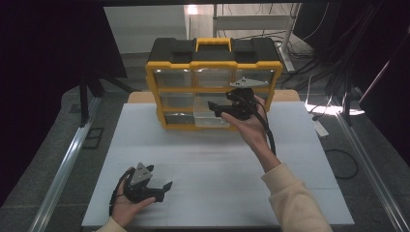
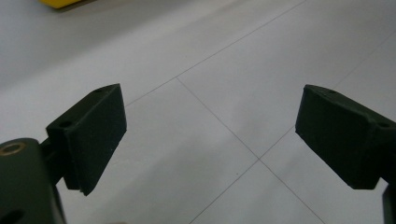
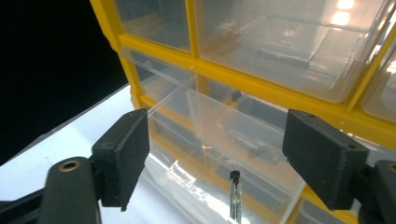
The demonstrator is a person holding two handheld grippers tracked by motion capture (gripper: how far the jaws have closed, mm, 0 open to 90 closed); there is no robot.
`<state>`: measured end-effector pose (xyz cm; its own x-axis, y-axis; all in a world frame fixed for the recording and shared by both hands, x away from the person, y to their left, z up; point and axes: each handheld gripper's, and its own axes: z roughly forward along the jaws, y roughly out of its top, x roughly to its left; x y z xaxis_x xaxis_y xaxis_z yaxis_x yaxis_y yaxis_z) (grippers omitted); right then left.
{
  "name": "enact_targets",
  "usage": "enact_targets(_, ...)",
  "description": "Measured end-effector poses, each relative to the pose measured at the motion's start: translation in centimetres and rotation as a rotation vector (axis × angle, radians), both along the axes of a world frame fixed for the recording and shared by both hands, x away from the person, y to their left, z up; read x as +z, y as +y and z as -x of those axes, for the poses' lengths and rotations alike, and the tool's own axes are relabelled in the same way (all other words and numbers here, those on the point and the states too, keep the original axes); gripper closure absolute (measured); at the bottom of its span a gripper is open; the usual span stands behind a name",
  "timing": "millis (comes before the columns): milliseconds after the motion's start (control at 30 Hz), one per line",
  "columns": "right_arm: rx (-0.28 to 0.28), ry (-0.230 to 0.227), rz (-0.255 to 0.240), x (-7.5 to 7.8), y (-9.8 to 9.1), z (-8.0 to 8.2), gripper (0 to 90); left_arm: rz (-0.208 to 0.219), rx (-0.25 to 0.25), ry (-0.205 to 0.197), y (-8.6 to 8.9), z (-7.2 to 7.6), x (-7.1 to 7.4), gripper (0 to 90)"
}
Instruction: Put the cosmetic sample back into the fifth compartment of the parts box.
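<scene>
The right gripper [image 1: 218, 109], jaws apart with nothing between them, is held up at the front of the yellow organizer [image 1: 212, 60], forearm rising from five o'clock. The left gripper [image 1: 159, 191], jaws also apart, rests low at seven o'clock on the white table [image 1: 217, 164]. Dark floor and cables surround it. One clear drawer [image 3: 224, 126] stands pulled out in front of the right gripper; below it, a small dark-tipped bit [image 3: 235, 198] lies in a clear tray.

The organizer's frame [image 1: 212, 90] is glossy yellow plastic; its drawers [image 3: 243, 126] are clear, shiny plastic (reflections glare). The table [image 1: 217, 183] looks matt white, and the gripper pads [image 3: 123, 149] matt black.
</scene>
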<state>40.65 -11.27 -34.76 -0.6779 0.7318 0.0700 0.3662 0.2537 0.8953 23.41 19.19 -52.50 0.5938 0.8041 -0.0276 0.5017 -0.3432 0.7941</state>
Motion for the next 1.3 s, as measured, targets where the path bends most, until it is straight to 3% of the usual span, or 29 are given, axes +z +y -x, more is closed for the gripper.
enact_targets(400, 0.055, -0.055, -0.04, -0.3, -2.5, 2.5, 21.3, 0.0, 0.007, -0.004, -0.2, 0.3, 0.1, 9.2)
enact_targets(733, 0.062, -0.098, -0.04, -1.4, -5.7, 6.5, 21.1, 0.0, -0.012, -0.01, -0.7, 0.0, 0.1, 9.2)
enact_targets(900, 0.043, -0.108, -0.052, -2.7, -7.6, 8.5, 20.6, 0.003, -0.027, -0.023, -1.0, 0.2, 0.4, 9.2)
enact_targets(1067, 0.036, -0.11, -0.003, -4.5, -9.5, 10.7, 20.6, 0.005, -0.026, -0.025, -0.9, 0.3, 0.5, 9.2)
enact_targets(1300, -0.008, -0.034, 0.032, -8.7, -13.1, 12.3, 20.1, 0.008, -0.023, -0.016, -0.9, 0.1, 0.4, 9.2)
